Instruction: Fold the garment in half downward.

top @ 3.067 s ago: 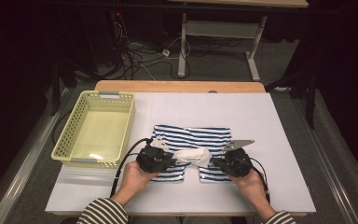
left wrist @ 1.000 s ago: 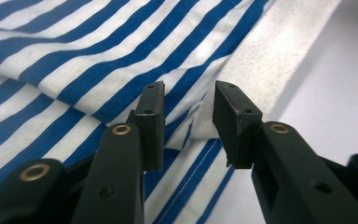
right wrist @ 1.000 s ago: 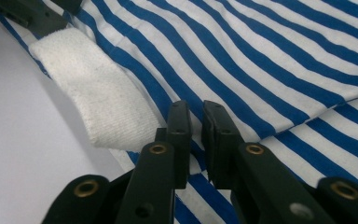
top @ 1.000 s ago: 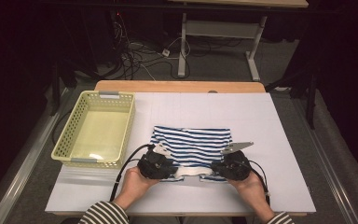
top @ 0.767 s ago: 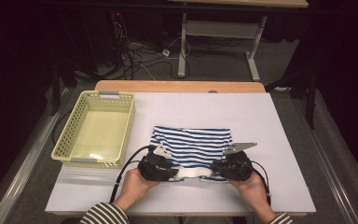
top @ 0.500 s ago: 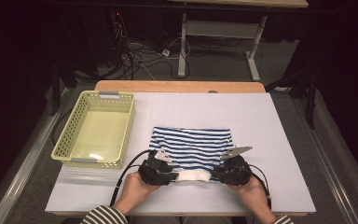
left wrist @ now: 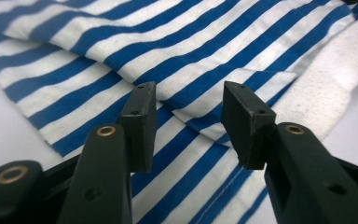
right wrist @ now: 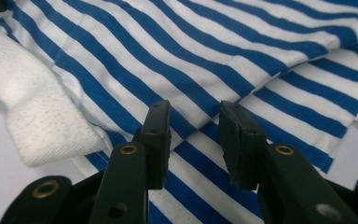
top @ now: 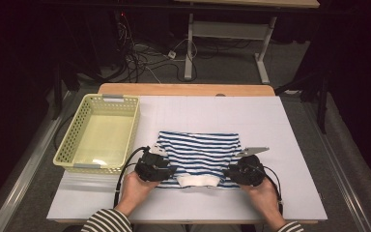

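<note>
A blue-and-white striped garment (top: pixel 198 151) lies folded flat on the white table (top: pixel 270 121). Its white ribbed band (top: pixel 197 180) sits at the near edge. My left gripper (top: pixel 169 170) rests at the garment's near left corner and my right gripper (top: pixel 227 173) at its near right corner. In the left gripper view the left gripper (left wrist: pixel 189 100) stands over a fold of the striped cloth (left wrist: pixel 205 51). Its jaws have just been opening and do not press the cloth. The right gripper (right wrist: pixel 193 114) likewise has just been opening, with the striped cloth (right wrist: pixel 214 46) loose below it.
A pale yellow plastic basket (top: pixel 70 140) stands at the table's left side with nothing in it. Bare white tabletop stretches beyond and to the right of the garment. A person's two hands and striped sleeves come in from the near edge.
The garment went from a spread shape with a white lump in its middle to a flat fold with the white band at the near edge. Both grippers' jaws opened and let go of the cloth.
</note>
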Demonstrator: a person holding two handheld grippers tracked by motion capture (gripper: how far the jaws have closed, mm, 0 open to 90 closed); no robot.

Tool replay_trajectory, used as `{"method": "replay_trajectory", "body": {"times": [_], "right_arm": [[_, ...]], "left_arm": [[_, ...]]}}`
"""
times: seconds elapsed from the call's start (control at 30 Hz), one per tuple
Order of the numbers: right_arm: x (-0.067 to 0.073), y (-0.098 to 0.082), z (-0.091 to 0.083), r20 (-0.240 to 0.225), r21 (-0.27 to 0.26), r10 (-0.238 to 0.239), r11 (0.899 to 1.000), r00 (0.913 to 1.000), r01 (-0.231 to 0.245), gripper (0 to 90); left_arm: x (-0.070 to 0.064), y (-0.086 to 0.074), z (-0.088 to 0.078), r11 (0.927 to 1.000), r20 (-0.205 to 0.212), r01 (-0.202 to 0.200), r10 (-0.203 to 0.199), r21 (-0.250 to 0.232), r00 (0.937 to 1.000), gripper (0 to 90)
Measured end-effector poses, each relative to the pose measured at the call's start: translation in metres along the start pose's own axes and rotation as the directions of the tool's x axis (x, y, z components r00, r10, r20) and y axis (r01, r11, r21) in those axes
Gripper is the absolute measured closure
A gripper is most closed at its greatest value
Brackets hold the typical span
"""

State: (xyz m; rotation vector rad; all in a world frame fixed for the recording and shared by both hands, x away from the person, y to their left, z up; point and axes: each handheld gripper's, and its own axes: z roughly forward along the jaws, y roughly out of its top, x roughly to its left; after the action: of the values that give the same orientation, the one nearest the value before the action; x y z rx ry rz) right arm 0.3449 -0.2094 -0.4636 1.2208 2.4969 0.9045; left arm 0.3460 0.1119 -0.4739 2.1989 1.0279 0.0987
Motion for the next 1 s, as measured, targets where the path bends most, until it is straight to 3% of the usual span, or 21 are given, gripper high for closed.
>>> {"method": "replay_trajectory", "body": {"times": [0.1, 0.17, 0.2, 0.23, 0.37, 0.57, 0.7, 0.77, 0.87, 0.9, 1.0], "right_arm": [[-0.001, 0.0, 0.005, -0.002, 0.017, 0.0, 1.0, 1.0, 0.0, 67.0], [0.0, 0.001, 0.005, -0.012, 0.03, -0.017, 0.999, 0.9998, 0.017, 80.5], [0.0, 0.001, 0.005, -0.012, 0.03, -0.017, 0.999, 0.9998, 0.017, 80.5], [0.002, 0.001, 0.006, -0.02, 0.04, -0.032, 0.999, 0.9993, 0.033, 87.7], [0.004, 0.004, 0.004, -0.006, 0.042, -0.068, 0.997, 0.9977, 0.068, 90.0], [-0.003, 0.004, -0.007, 0.009, 0.013, -0.046, 0.999, 0.9989, 0.045, 90.0], [-0.002, 0.0, 0.001, 0.004, 0.047, -0.048, 0.998, 0.9989, 0.047, 87.7], [-0.002, -0.001, 0.002, 0.003, 0.044, -0.049, 0.998, 0.9988, 0.048, 85.8], [-0.005, -0.003, -0.007, 0.002, 0.009, -0.027, 1.0, 0.9996, 0.027, 79.3], [-0.007, -0.005, -0.014, 0.021, -0.009, -0.013, 1.0, 0.9997, 0.013, 74.7], [-0.015, -0.012, -0.021, 0.051, -0.006, 0.01, 1.0, 0.9986, -0.01, 72.2]], "left_arm": [[0.001, 0.001, 0.008, 0.9997, 0.023, 0.01, -0.011, 0.021, 0.9997, 57.9], [0.0, 0.002, 0.011, 0.9997, 0.047, 0.004, -0.005, 0.023, 0.9989, 72.2], [-0.002, 0.002, 0.011, 0.9996, 0.044, -0.001, 0.0, 0.028, 0.999, 72.2], [-0.002, 0.002, 0.012, 0.9996, 0.055, -0.003, 0.001, 0.028, 0.9985, 79.4], [-0.002, 0.002, 0.005, 0.9997, 0.059, 0.011, -0.012, 0.022, 0.9982, 84.1], [-0.002, -0.004, -0.006, 0.9991, 0.09, 0.034, -0.036, 0.025, 0.9953, 86.2], [-0.004, -0.006, -0.004, 0.9991, 0.071, 0.018, -0.02, 0.04, 0.9972, 85.4], [-0.003, -0.008, -0.006, 0.9997, 0.052, 0.018, -0.019, 0.018, 0.9985, 80.2], [-0.001, -0.012, -0.012, 0.9997, 0.015, 0.024, -0.024, 0.0, 0.9996, 62.6], [0.0, -0.014, -0.015, 0.9996, -0.001, 0.027, -0.027, -0.003, 0.9996, 60.1], [0.002, -0.02, -0.021, 0.9997, -0.047, 0.026, -0.026, -0.001, 0.9985, 54.7]]}}
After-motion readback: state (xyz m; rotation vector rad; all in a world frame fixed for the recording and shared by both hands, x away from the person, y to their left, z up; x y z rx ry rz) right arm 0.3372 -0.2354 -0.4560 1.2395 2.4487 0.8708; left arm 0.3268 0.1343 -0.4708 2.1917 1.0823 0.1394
